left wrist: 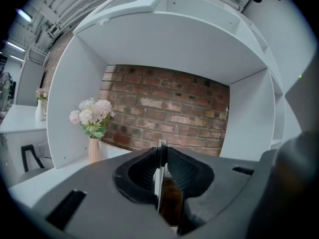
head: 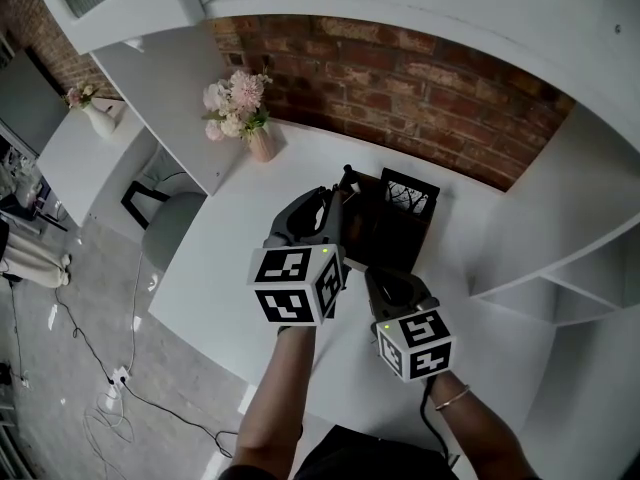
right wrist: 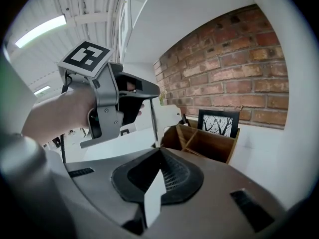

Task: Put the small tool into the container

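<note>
My left gripper (head: pixel 337 202) is shut on a thin dark rod-like tool (right wrist: pixel 153 119), which hangs straight down from its jaws. In the left gripper view the tool (left wrist: pixel 160 158) shows as a narrow strip pinched between the ribbed pads. It hangs just left of the brown wooden container (right wrist: pixel 202 142), near the left rim of the container (head: pixel 388 226), which has dividers inside. My right gripper (head: pixel 385 280) sits at the container's near side. Its jaws (right wrist: pixel 159 152) are shut with nothing between them.
A black picture frame (head: pixel 410 194) stands at the container's far side, against the brick wall. A vase of pink flowers (head: pixel 255 133) stands at the table's back left. White shelving (head: pixel 560 278) borders the right side, and a grey chair (head: pixel 165 223) sits beyond the table's left edge.
</note>
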The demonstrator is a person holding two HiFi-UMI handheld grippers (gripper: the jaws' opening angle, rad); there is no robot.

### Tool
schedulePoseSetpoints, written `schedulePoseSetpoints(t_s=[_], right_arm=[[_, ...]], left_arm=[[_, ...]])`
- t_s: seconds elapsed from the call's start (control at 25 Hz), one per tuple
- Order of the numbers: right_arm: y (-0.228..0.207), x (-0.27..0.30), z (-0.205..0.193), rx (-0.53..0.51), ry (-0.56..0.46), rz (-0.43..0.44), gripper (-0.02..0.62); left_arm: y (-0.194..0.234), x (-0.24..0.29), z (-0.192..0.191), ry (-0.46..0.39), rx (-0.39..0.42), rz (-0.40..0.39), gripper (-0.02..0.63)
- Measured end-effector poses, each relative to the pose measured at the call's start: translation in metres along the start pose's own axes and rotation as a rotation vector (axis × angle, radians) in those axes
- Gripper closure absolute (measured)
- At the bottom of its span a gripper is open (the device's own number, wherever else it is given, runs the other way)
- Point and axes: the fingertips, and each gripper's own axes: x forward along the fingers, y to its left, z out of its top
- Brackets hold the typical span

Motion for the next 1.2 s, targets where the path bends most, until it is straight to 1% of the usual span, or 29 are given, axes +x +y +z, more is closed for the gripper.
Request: schedulePoseSetpoints(t_s=[0.24, 0.48, 0.8, 0.96, 1.2], right_arm=[[-0.01, 0.009, -0.001, 0.006, 0.014, -0.022, 0.591], [-0.019, 0.011, -0.003, 0.01, 0.018, -0.035, 0.591], [-0.023, 0.012, -0.003, 0.009, 0.018, -0.036, 0.591], [-0.027, 0.011, -0.002, 0.004, 0.014, -0.04, 0.591], [-0.028, 0.008, -0.001, -0.002, 0.008, -0.041, 0.591]], left_arm=[[0.005, 0.014, -0.007, 0.016, -0.017, 0.004, 0.535], [0.006, 0.019, -0.027, 0.046, -0.03, 0.008, 0.535], [0.007, 0.024, -0.054, 0.107, -0.028, 0.018, 0.535], [0.007, 0.027, -0.062, 0.127, -0.023, 0.025, 0.535], [0.004, 0.031, -0.067, 0.149, -0.018, 0.015, 0.535]])
